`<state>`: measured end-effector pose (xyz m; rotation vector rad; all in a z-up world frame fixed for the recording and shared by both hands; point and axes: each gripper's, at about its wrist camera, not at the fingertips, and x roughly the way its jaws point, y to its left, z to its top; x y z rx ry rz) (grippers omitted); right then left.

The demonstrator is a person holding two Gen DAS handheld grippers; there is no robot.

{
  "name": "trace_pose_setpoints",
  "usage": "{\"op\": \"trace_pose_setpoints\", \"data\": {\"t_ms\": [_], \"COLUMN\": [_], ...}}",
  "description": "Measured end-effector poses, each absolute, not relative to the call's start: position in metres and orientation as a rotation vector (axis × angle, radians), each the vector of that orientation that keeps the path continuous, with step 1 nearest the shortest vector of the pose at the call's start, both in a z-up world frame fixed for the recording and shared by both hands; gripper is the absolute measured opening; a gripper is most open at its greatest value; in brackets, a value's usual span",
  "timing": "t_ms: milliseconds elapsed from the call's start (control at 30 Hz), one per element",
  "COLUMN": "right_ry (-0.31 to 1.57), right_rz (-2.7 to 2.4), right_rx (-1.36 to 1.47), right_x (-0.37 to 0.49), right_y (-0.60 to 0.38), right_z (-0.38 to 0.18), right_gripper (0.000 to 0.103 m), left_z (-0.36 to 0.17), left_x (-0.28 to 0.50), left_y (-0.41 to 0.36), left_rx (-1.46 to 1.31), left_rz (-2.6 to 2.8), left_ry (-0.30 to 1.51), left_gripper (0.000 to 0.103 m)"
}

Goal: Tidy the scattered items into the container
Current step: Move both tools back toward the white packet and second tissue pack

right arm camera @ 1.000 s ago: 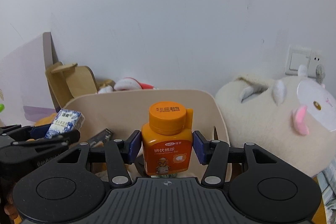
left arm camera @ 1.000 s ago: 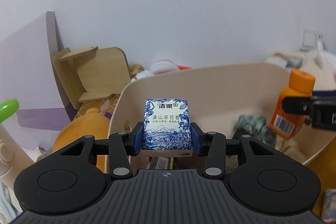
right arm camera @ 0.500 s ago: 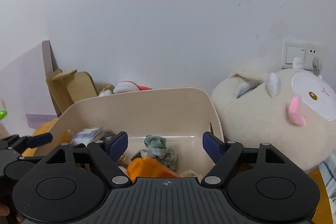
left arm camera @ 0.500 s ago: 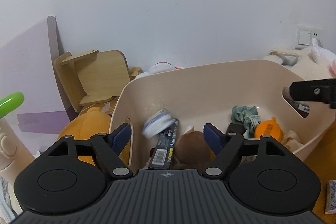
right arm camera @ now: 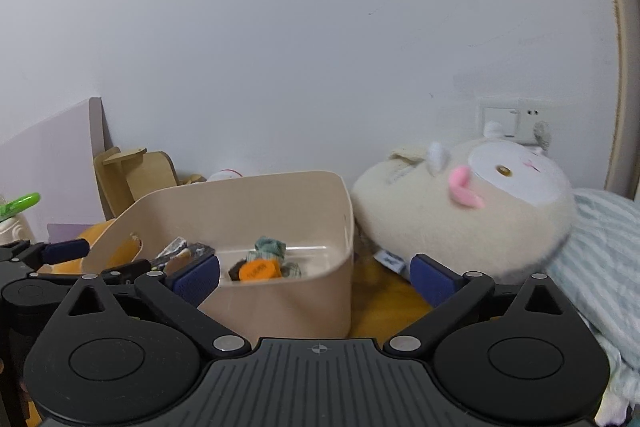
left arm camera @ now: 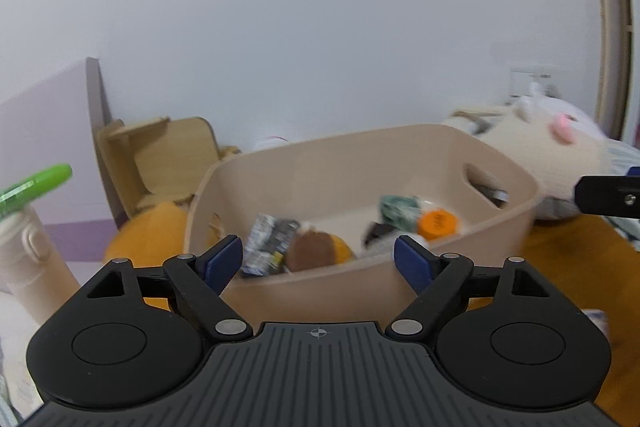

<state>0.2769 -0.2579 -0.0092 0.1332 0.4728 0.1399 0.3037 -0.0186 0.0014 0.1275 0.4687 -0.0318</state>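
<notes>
Both loads have dropped: our left gripper (left arm camera: 318, 261) and right gripper (right arm camera: 314, 277) now hang spread and empty, near the beige container (left arm camera: 400, 271), where the tissue pack (left arm camera: 262, 245) and orange bottle (right arm camera: 258, 270) lie. Deposit looks done; next we likely seek another stray item.

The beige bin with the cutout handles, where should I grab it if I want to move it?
Grip the beige bin by its rim at the handle cutout in the right end wall, coming from above with one finger through the slot. The thin upright wall fits between open jaws; the body looks too wide to span.
</notes>
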Motion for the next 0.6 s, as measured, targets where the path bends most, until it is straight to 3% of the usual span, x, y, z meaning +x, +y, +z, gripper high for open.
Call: {"op": "trace_pose_setpoints", "data": {"t_ms": [600], "right_ry": [0.502], "right_rz": [0.099], "right_rx": [0.16], "right_x": [0.191], "right_y": [-0.286], "right_z": [-0.026], "right_gripper": [0.103], "left_z": [-0.023], "left_x": [0.223], "left_y": [-0.054], "left_rx": [0.028], "left_rz": [-0.047], "left_ry": [0.508], "left_gripper": [0.087]}}
